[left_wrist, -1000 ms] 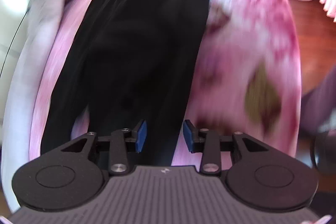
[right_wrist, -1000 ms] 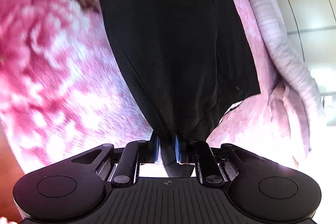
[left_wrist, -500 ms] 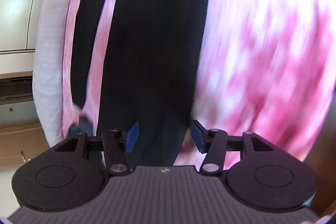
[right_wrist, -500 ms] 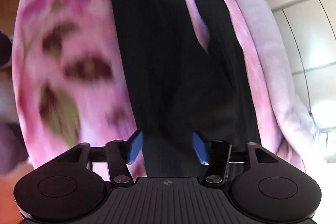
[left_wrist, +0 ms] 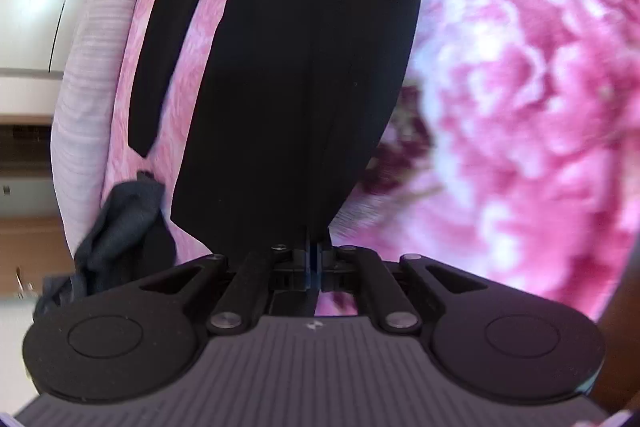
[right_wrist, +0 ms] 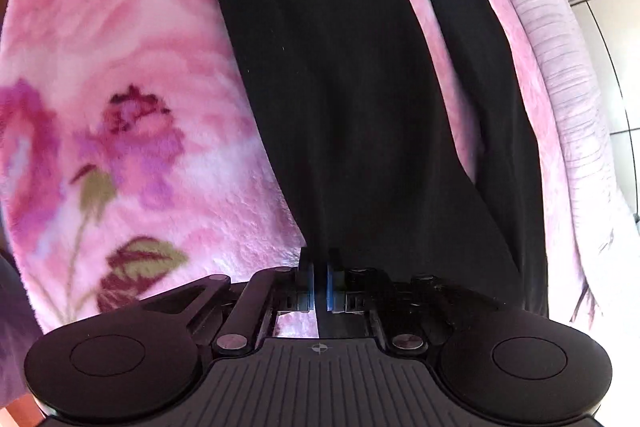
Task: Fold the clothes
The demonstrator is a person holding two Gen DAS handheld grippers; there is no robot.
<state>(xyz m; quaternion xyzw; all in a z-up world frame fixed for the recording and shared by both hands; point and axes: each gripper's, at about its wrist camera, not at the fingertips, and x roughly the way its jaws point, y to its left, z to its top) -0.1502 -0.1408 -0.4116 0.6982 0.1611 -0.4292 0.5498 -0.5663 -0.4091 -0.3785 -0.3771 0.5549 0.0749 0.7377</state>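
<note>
Each hand-held gripper (left_wrist: 313, 259) (right_wrist: 319, 277) pinches the black garment (left_wrist: 304, 67).

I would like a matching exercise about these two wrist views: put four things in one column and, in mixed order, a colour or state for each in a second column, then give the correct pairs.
Column 1
1. left gripper
2. black garment
3. blanket
4. crumpled cloth

Column 2
A. pink with a flower print
B. dark grey, lying at the blanket's edge
C. pinched by both grippers
D. shut on fabric

Pairs: 1-D, 2-C, 3-A, 4-B
</note>
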